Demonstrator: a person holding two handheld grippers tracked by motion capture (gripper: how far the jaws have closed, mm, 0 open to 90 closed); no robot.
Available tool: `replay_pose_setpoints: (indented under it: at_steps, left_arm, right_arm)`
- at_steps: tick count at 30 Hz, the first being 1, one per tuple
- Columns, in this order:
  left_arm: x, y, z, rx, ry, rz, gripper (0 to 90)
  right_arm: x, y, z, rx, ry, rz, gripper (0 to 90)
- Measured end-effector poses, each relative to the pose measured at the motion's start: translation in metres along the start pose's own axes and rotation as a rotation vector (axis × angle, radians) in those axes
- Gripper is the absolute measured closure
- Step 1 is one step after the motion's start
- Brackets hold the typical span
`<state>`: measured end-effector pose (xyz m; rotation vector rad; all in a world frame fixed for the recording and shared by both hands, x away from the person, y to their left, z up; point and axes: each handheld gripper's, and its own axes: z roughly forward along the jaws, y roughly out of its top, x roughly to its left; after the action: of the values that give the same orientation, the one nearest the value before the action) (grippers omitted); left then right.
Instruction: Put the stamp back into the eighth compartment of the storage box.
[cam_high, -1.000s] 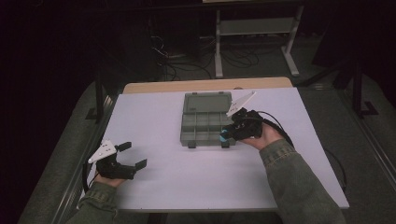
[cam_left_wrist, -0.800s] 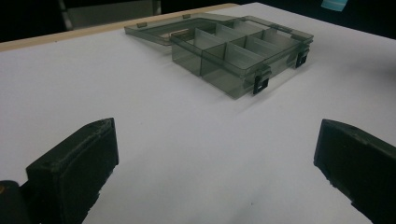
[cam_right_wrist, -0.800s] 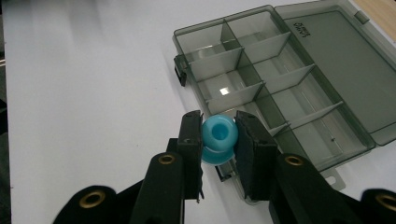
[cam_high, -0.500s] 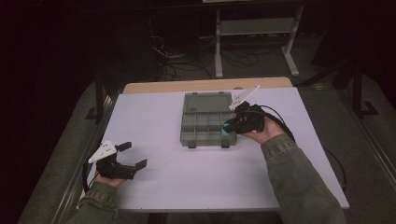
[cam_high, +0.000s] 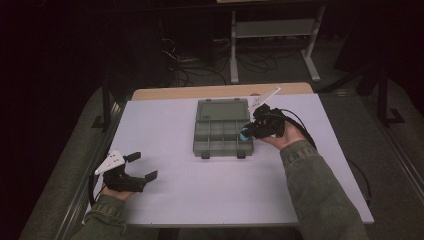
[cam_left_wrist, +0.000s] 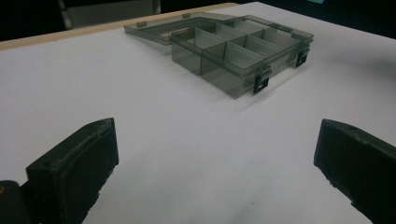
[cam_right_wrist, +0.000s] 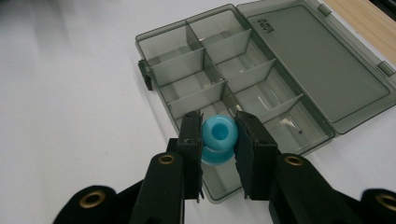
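Right tongs (cam_right_wrist: 218, 140) grip a half-hidden blue spool (cam_right_wrist: 217, 135); left tongs (cam_left_wrist: 210, 172) gape wide.

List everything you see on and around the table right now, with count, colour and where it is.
Organizer box: one, smoky grey, table centre, lid open flat, compartments look empty.
Spool-shaped piece: one, light blue, held over the box's right edge.
Table: one, white top, wooden far edge.
Metal frame: one, pale grey, on the floor behind the table, cables beside it.
Right gripper: one, black, shut on the blue piece.
Left gripper: one, black, jaws wide apart, near-left of the table.
Sleeves: two, olive green, bottom of the high view.
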<state>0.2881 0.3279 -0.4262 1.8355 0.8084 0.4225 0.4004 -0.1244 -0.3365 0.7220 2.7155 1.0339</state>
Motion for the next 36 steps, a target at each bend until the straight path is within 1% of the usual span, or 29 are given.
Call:
replay_pose_setpoints:
  at_steps: [16, 24, 27, 36]
  left_arm:
    - [0.0, 0.0, 0.0, 0.0, -0.002, 0.002, 0.0]
    - [0.0, 0.0, 0.0, -0.001, -0.003, 0.002, 0.0]
    - [0.0, 0.0, 0.0, -0.004, -0.002, 0.002, 0.0]
    - [0.0, 0.0, 0.0, -0.004, -0.003, 0.002, 0.0]
  right_arm:
    - [-0.02, -0.006, 0.01, 0.006, -0.013, 0.059, 71.2]
    - [-0.022, -0.006, 0.02, 0.028, -0.006, 0.053, 71.1]
    - [-0.021, -0.006, 0.024, 0.044, -0.001, 0.045, 71.2]
    - [-0.02, -0.007, 0.034, 0.082, 0.005, 0.045, 71.1]
